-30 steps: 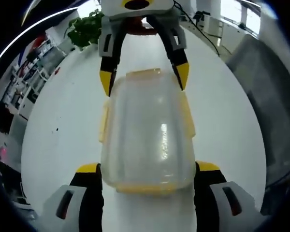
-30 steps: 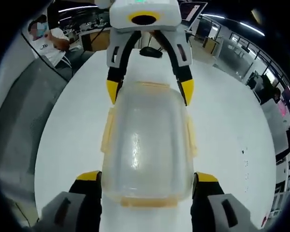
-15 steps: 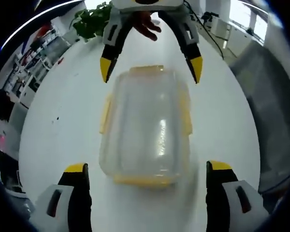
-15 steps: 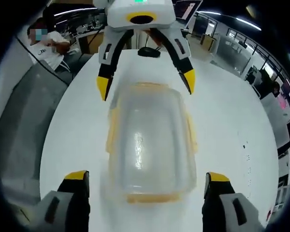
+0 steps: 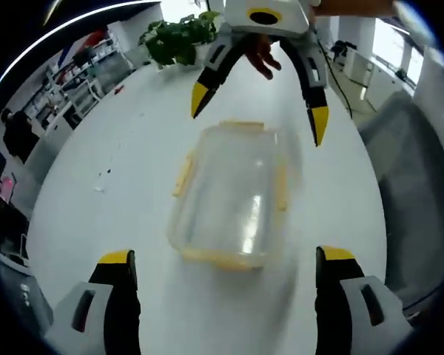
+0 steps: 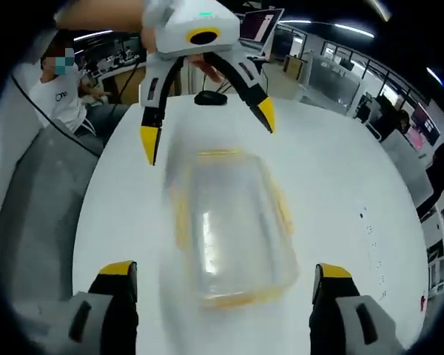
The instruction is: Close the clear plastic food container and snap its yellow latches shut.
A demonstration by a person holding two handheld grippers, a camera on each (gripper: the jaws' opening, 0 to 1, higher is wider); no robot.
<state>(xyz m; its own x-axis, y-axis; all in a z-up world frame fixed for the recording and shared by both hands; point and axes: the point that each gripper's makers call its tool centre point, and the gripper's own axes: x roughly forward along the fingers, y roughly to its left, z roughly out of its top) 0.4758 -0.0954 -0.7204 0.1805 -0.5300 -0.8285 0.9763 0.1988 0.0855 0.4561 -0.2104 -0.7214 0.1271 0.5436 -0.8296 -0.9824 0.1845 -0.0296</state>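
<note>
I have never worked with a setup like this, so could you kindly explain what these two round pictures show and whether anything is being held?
No robot arm is involved: a person holds a two-jaw tool in each hand, and a fisheye camera rides on each tool, looking forward along its jaws.

In the left gripper view, the black and yellow jaws at the bottom belong to the left gripper; the tool facing it at the top is the right gripper. The right gripper view is the reverse: the right gripper's jaws are at the bottom and the left gripper is at the top.

Between them, on a white table, sits a clear plastic food container with yellow latches along its edges and its lid on. Both pairs of jaws stand wide open and clear of the container, so nothing is held. An office with desks lies behind.
</note>
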